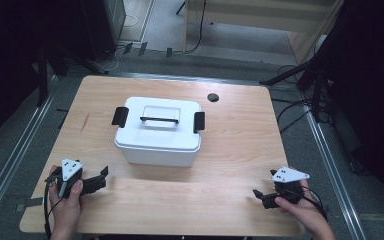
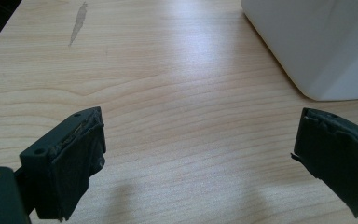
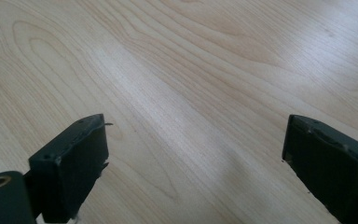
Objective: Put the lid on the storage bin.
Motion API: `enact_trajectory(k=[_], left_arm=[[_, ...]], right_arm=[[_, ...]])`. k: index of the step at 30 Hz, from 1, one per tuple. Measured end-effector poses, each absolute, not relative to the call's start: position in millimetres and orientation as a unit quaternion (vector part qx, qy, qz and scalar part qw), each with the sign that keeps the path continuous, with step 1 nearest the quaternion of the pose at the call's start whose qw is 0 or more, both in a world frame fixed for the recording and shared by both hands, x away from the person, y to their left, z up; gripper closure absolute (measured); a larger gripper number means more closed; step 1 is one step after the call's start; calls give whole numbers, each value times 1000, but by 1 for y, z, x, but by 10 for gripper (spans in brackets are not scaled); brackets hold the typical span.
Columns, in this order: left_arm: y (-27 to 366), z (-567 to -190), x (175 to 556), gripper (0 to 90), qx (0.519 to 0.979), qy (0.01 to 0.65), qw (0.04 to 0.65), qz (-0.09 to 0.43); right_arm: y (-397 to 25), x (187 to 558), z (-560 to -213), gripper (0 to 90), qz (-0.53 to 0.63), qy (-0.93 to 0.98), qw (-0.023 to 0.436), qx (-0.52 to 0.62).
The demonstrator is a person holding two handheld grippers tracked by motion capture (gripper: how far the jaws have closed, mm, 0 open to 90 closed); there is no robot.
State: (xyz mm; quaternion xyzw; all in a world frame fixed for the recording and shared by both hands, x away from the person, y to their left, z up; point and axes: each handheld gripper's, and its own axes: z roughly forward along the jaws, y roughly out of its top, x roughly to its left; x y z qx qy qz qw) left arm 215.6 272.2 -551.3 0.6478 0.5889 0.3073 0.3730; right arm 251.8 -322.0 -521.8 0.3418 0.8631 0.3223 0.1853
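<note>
Both hands rest low on the desk (image 1: 230, 150). The left claw (image 1: 101, 178) and right claw (image 1: 258, 195) gape, released, holding nothing. The white lidded storage box (image 1: 158, 131) sits ahead, between them, nearer the left claw.

Pale wooden worktop (image 1: 230, 150), a dark round hole (image 1: 213, 97) near its far edge and a grey streak (image 1: 84, 122) at the left. Beyond, grey floor (image 1: 230, 50) with loose black cables (image 1: 292, 112) and a wooden panel (image 1: 260, 20).

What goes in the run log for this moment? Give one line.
left tongs: open, empty | right tongs: open, empty | white lidded box: mid-table, latched, untouched | table
</note>
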Motion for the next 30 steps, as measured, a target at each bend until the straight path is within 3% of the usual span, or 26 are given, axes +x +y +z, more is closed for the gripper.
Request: enact_trajectory(k=[16,30], left_arm=[[271,-551,215,26,649,587,370,311],[271,-552,216,26,647,592,369,308]], right_arm=[[-343,235,-542,70,378,801,232,401],[-350,229,-547,69,410,772,242,422]])
